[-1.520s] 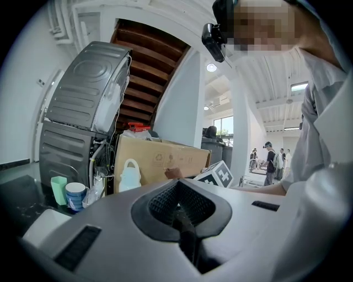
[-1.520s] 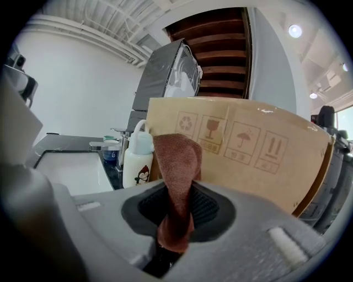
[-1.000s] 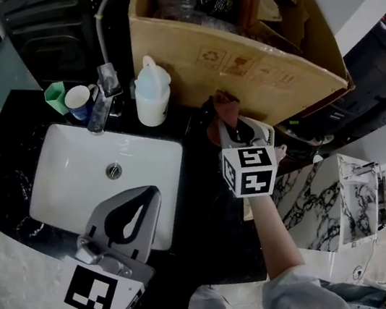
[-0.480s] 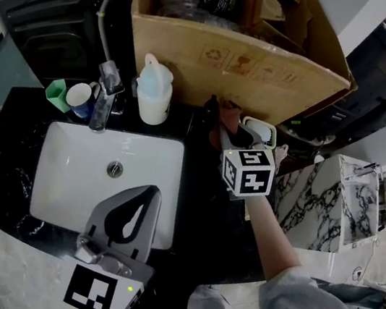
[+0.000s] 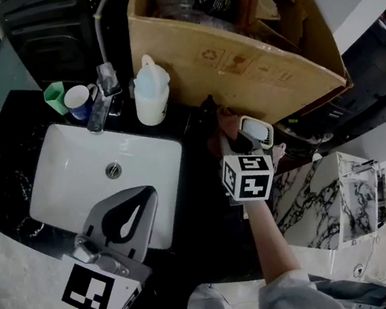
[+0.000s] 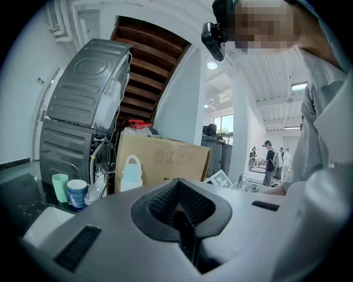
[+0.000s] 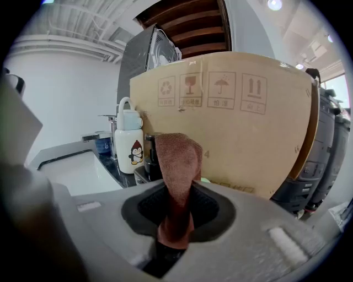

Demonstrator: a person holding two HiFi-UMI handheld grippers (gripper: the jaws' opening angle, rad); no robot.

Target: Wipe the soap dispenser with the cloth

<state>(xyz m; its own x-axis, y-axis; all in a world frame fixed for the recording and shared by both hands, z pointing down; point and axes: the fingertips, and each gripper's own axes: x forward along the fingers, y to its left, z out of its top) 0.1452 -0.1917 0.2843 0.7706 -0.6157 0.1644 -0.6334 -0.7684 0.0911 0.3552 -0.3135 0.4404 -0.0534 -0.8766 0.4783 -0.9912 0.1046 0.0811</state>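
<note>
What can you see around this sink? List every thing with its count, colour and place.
sink: one, white, set in the counter's left part
counter: one, black
faucet: one, metal, behind the sink
cup: one, green, back left corner
mug: one, blue and white, beside the cup
penguin bottle: one, white, right of the faucet
dark container: one, black, just beyond the cloth
cardboard box: one, brown, behind the counter
washing machine: one, grey, back left
cloth: one, reddish brown, in the right gripper
left gripper: grey, shut, empty, over the sink's near edge
right gripper: grey, shut on the cloth, right of the sink
</note>
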